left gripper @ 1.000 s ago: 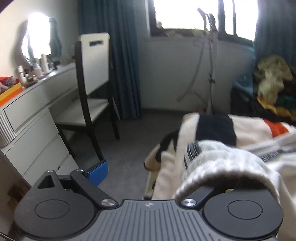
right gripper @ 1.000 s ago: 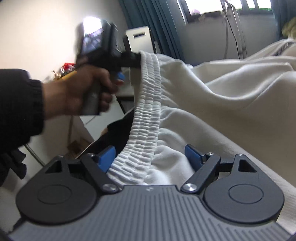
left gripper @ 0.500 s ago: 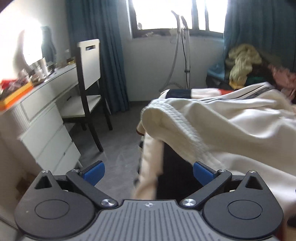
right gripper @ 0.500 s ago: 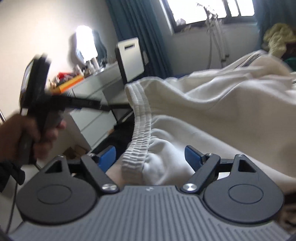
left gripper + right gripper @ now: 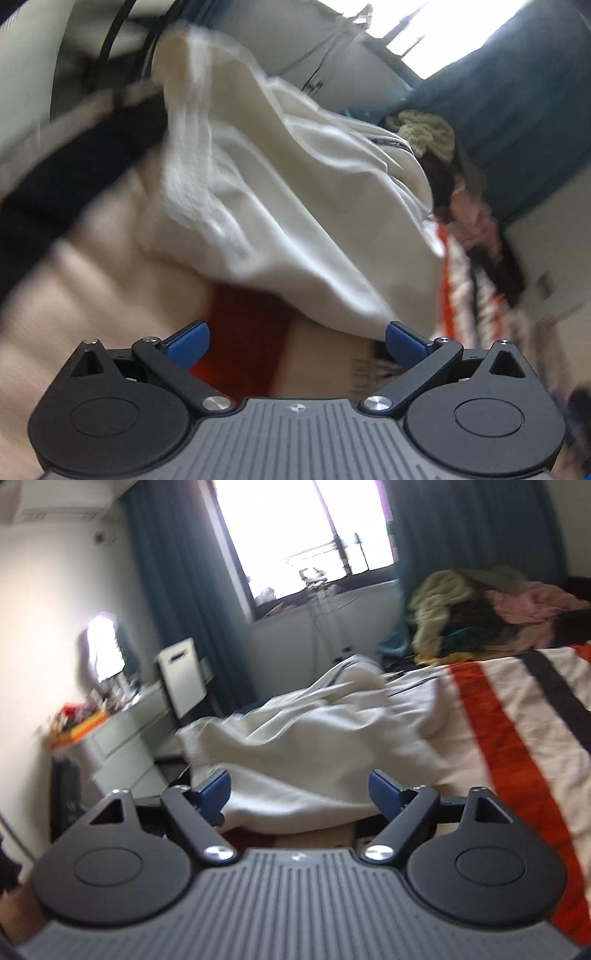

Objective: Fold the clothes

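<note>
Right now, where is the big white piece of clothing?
In the right wrist view the white garment lies crumpled on the striped bedspread, on its left part near the bed's edge, just beyond the open right gripper, with the white dresser farther left.

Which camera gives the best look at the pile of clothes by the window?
The right wrist view: the clothes pile sits fairly sharp there, nearly whole. The left wrist view shows only a tilted, blurred part behind the white garment.

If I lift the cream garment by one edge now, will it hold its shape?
Probably not. The cream garment lies in soft folds on the striped bedspread, so it likely droops. Its thick ribbed band suggests some weight; expect it to sag.
</note>
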A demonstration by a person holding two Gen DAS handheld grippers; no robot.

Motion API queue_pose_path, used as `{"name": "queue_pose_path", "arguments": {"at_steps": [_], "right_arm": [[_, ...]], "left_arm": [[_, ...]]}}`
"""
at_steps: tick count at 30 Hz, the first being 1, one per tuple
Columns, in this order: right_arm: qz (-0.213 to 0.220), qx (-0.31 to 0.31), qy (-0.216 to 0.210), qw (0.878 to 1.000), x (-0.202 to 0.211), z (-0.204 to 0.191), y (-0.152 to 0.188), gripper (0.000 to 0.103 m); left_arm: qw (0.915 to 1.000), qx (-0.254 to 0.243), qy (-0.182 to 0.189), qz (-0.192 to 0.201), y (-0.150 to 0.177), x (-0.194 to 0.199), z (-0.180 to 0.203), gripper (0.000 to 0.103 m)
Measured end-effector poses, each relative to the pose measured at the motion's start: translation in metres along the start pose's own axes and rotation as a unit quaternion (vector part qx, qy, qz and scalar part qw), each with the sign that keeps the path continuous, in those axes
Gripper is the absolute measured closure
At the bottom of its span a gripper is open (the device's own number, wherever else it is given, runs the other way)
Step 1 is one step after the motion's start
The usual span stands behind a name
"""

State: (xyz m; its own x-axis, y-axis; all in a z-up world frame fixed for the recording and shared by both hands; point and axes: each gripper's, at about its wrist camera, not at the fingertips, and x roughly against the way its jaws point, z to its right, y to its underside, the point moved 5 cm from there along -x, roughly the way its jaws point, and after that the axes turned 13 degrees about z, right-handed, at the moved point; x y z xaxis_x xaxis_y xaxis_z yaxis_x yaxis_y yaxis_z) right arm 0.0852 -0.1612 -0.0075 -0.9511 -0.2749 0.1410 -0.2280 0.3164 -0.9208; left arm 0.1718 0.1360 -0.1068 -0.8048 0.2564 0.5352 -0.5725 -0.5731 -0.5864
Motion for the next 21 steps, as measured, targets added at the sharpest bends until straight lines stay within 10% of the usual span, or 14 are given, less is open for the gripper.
{"name": "queue_pose_path", "arguments": {"at_steps": [3, 8, 21], "right_arm": [[0.001, -0.025, 0.022, 0.999, 0.000, 0.032, 0.001, 0.020], [0.005, -0.030, 0.060, 0.998, -0.012, 0.071, 0.012, 0.020], [0.007, -0.082, 0.158, 0.984, -0.072, 0.127, 0.060, 0.021]], "left_arm": [[0.9947, 0.099, 0.020, -0.019, 0.015, -0.024, -0.005, 0.001], [0.9905, 0.128, 0.040, 0.032, 0.008, -0.048, -0.014, 0.010], [0.9690, 0.217, 0.072, 0.093, -0.002, -0.045, -0.053, 0.095]]}}
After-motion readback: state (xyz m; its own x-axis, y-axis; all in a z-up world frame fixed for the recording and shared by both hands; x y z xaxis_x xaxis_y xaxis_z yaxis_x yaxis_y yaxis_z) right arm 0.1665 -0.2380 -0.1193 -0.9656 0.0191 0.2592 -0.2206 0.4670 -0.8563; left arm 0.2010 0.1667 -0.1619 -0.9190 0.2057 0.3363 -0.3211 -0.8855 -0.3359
